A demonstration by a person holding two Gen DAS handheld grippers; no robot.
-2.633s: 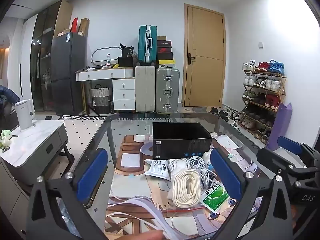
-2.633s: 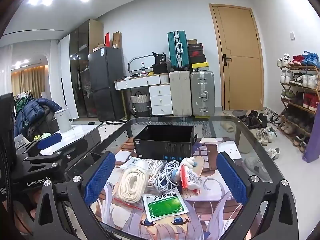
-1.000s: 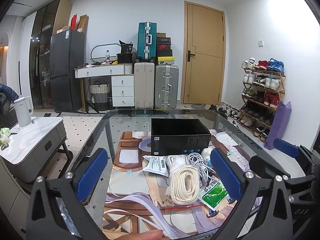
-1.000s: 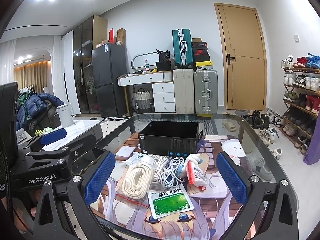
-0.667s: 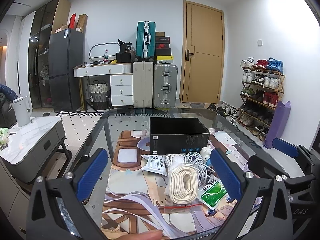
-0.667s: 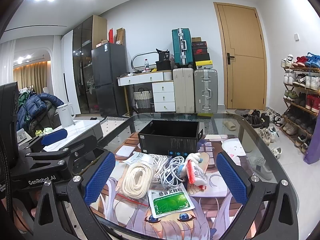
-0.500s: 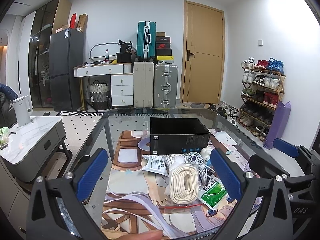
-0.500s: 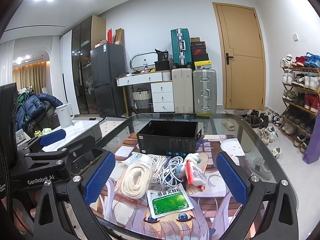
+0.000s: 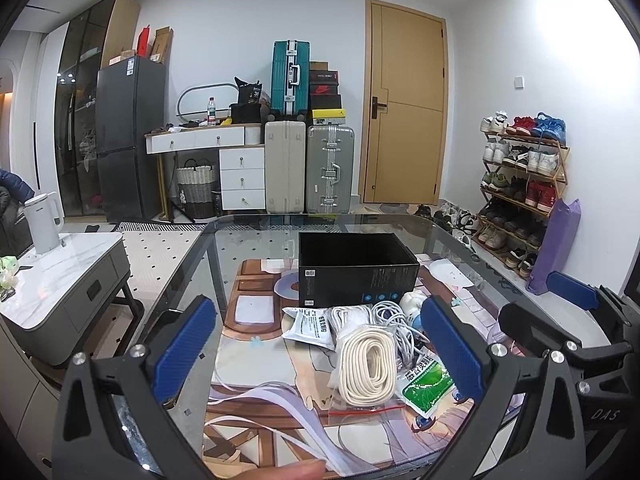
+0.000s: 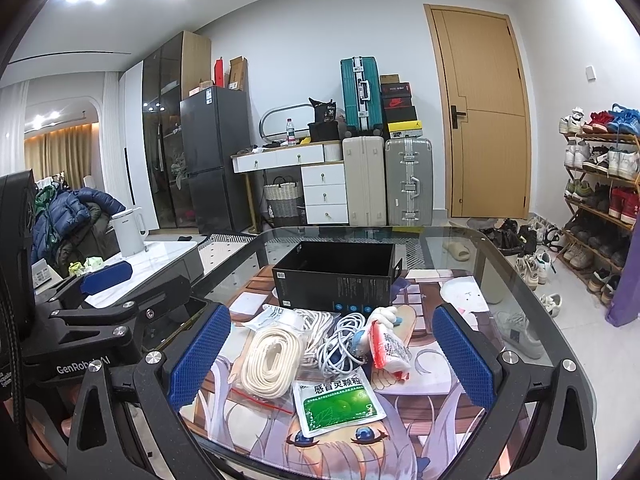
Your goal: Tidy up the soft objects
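Both our grippers, left [image 9: 318, 346] and right [image 10: 331, 354], hung wide apart and empty over the pile — rope [image 10: 272, 356], cables [image 10: 340, 342], packets — just in front of the empty black box [image 10: 334, 280]. Best bet (we figured) was pinching the rope coil mid-bundle.

The left gripper's body [image 10: 76, 360] reads "GenRobot.AI"; the right gripper's body [image 9: 600, 416] reads "DAS"; the green sachet [image 10: 338, 400] bears "感冒灵颗粒".

Black box [image 10: 334, 280] walls off the far side; bare mat [image 9: 256, 360] lies left.
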